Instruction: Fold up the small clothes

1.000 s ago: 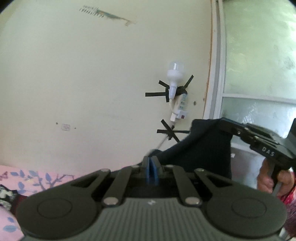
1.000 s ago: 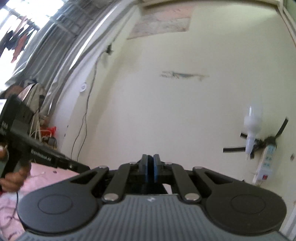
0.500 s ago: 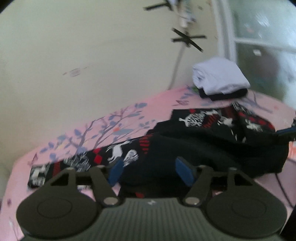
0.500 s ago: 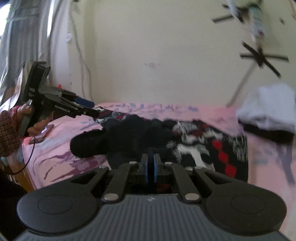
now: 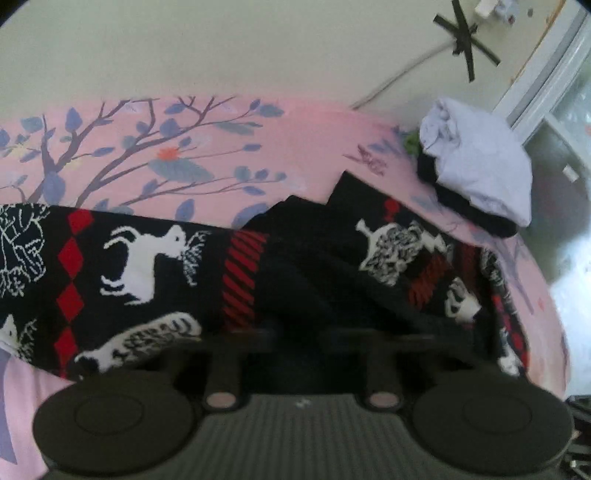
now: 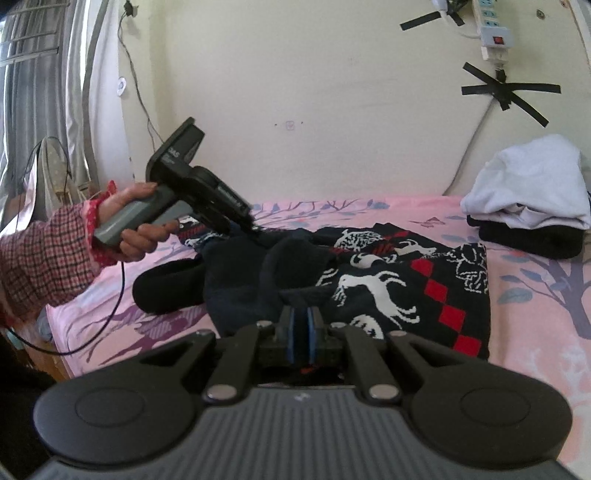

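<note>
A dark navy garment (image 6: 243,280) lies crumpled on a black sweater with red diamonds and white deer (image 6: 413,291), both on the pink bed. In the left wrist view the sweater (image 5: 140,266) spreads across the bed with the dark garment (image 5: 306,273) bunched on its middle. My left gripper (image 5: 295,336) is open, its fingers spread low over the dark garment; it also shows in the right wrist view (image 6: 255,227), pointing down at the garment's far edge. My right gripper (image 6: 301,332) is shut at the garment's near edge; whether cloth is between the pads I cannot tell.
A folded stack, white cloth (image 6: 532,184) on a dark one (image 6: 532,236), sits at the bed's back right by the wall. The pink floral sheet (image 5: 184,147) reaches the wall. A taped power strip (image 6: 493,26) and cable hang above. Curtains stand far left.
Both grippers came down from pointing at the wall to the bed. The left gripper opened and let the dark garment drop onto the sweater, then moved closer over it.
</note>
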`<action>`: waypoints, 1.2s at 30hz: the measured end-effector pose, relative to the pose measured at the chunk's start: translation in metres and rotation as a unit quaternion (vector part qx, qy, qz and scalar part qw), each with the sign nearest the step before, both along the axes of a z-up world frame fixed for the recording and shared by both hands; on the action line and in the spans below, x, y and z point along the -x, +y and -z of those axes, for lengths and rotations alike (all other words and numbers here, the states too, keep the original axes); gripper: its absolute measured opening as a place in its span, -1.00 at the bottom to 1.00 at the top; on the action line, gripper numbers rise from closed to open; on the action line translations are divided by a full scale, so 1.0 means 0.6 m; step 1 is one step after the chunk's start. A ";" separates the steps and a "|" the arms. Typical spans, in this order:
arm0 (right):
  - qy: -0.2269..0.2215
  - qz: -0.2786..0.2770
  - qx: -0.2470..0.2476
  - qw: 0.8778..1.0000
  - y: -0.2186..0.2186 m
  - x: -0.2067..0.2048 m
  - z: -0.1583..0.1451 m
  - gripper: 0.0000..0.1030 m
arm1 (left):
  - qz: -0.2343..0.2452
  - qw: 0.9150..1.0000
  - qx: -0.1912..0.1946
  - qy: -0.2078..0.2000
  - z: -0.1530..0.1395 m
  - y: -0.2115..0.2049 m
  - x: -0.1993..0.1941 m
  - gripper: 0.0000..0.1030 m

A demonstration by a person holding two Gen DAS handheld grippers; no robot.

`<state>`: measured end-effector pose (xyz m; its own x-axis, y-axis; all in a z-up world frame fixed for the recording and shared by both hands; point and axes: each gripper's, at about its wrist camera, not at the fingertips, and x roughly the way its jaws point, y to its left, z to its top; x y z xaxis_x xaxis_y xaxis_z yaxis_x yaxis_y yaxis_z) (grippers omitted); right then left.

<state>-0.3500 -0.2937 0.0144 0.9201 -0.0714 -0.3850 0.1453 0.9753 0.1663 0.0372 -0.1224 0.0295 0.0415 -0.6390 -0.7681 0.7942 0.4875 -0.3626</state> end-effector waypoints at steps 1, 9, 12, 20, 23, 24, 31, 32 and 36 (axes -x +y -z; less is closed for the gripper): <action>-0.002 0.001 0.000 1.000 -0.002 -0.001 -0.001 -1.00 | -0.013 1.000 0.019 0.003 -0.008 0.012 -0.001 -0.92; -0.014 -0.025 0.011 1.000 -0.009 -0.042 -0.017 -1.00 | -0.029 0.989 0.128 -0.069 -0.088 0.119 0.030 -0.92; -0.017 -0.050 0.005 0.999 -0.010 -0.048 -0.024 -0.68 | -0.021 0.990 0.115 -0.080 -0.090 0.129 0.048 -0.92; -0.071 -0.108 -0.062 0.990 -0.053 -0.071 -0.080 0.60 | -0.035 0.988 0.116 -0.092 -0.039 0.240 0.117 -0.91; -0.029 -0.138 -0.043 0.989 -0.037 -0.151 -0.077 0.61 | -0.046 0.990 0.108 -0.079 -0.019 0.258 0.122 -0.90; -0.012 -0.146 -0.025 0.989 -0.025 -0.180 -0.071 0.61 | -0.050 0.990 0.106 -0.081 -0.018 0.261 0.122 -0.90; 0.082 -0.182 0.077 0.977 0.049 -0.272 -0.037 -0.88 | -0.050 0.968 0.079 -0.231 -0.080 0.272 0.167 0.22; 0.064 -0.186 0.075 0.978 0.047 -0.257 -0.051 -0.88 | -0.040 0.960 0.075 -0.265 -0.091 0.266 0.179 0.32; 0.002 -0.191 0.130 0.973 0.066 -0.198 -0.103 -0.89 | 0.066 0.931 0.065 -0.352 -0.111 0.223 0.229 0.75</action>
